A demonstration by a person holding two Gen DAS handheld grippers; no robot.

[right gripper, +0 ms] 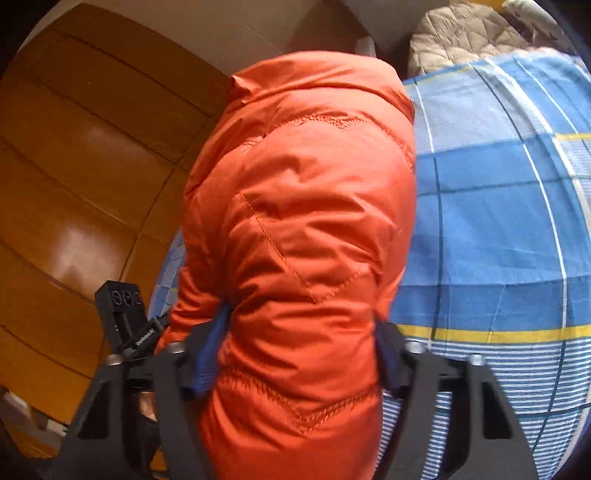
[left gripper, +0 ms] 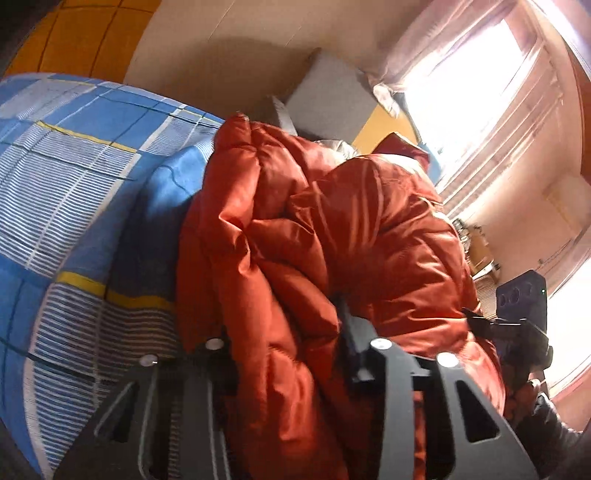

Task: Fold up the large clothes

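Orange puffer jacket (right gripper: 303, 206) fills the middle of both wrist views, bunched between the fingers of both grippers and lying on the blue checked bedcover (right gripper: 495, 229). In the right wrist view, the right gripper (right gripper: 301, 350) has its jaws partly closed, clamped on a thick quilted fold of the jacket: the blue-padded fingers (right gripper: 212, 354) press into the fabric on either side, and the padded bulk swells upward and away from them. In the left wrist view, the left gripper (left gripper: 288, 347) has its jaws drawn closer together, pinching a narrower roll of the same jacket that runs down between its fingers; the rest of the garment heaps up beyond them toward a bright curtained window (left gripper: 480, 110). The right gripper shows at the right edge of that view, against the jacket's far side.

Beyond the jacket, the bedcover spreads to one side. A beige quilted garment (right gripper: 461, 33) lies at the far end of the bed, well apart from the jacket. Wooden floor (right gripper: 85, 166) lies beside the bed.
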